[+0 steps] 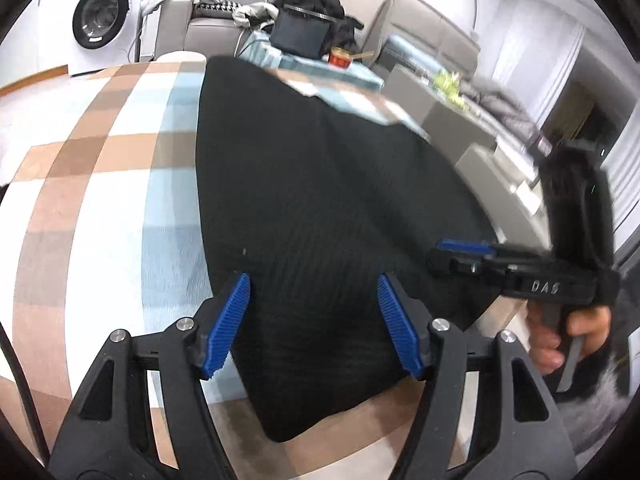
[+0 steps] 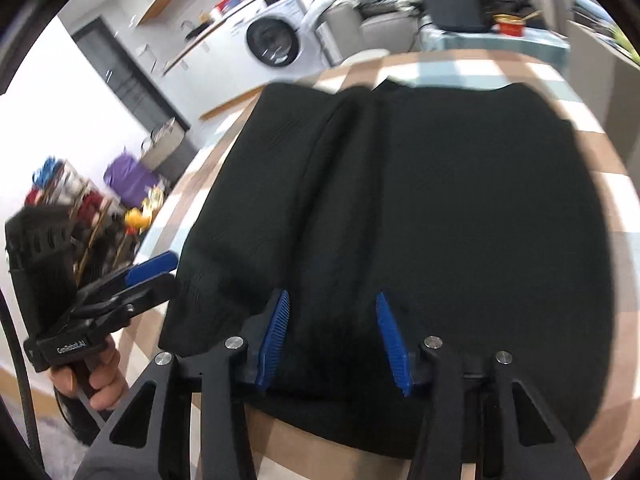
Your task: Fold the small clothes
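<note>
Black garment on checked cloth, beneath left tool and right tool, both wide.

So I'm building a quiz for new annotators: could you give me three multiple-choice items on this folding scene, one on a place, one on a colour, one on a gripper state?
1. Where does the black garment lie?
A. in the washing machine
B. on the checked tablecloth
C. on the sofa

2. What colour are the gripper pads?
A. blue
B. red
C. green

3. How does the left gripper stand?
A. shut on the garment
B. shut and empty
C. open above the garment

Answers:
1 B, the checked tablecloth shows around its edges.
2 A, the ribbed pads are blue on both grippers.
3 C, its fingers are spread with cloth visible between them, like the right gripper.
</note>
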`<action>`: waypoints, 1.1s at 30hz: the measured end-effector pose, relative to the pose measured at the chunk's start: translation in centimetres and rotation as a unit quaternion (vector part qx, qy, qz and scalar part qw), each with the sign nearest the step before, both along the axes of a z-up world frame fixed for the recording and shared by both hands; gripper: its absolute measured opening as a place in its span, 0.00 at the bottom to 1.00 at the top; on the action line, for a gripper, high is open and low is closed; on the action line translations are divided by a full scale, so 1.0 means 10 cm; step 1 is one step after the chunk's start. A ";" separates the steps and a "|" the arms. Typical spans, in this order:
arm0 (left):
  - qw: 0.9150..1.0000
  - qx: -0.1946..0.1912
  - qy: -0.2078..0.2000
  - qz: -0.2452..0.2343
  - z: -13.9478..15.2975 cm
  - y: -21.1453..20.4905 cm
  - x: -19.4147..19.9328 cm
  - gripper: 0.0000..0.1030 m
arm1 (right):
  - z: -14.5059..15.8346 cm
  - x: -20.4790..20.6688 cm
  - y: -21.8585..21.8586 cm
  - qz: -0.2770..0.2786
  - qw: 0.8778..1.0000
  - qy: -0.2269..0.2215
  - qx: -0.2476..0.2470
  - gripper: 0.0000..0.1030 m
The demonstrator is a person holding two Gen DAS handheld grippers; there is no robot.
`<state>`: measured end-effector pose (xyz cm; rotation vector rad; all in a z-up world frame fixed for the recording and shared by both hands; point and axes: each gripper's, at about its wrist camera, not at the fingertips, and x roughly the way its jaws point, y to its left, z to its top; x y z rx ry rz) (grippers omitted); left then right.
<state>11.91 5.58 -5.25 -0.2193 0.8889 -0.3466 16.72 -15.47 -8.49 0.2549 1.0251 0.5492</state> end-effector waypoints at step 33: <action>1.000 0.008 0.014 -0.022 -0.17 -0.21 0.06 0.67 | 0.16 -0.04 -0.18 -0.042 0.998 -0.023 0.028 0.26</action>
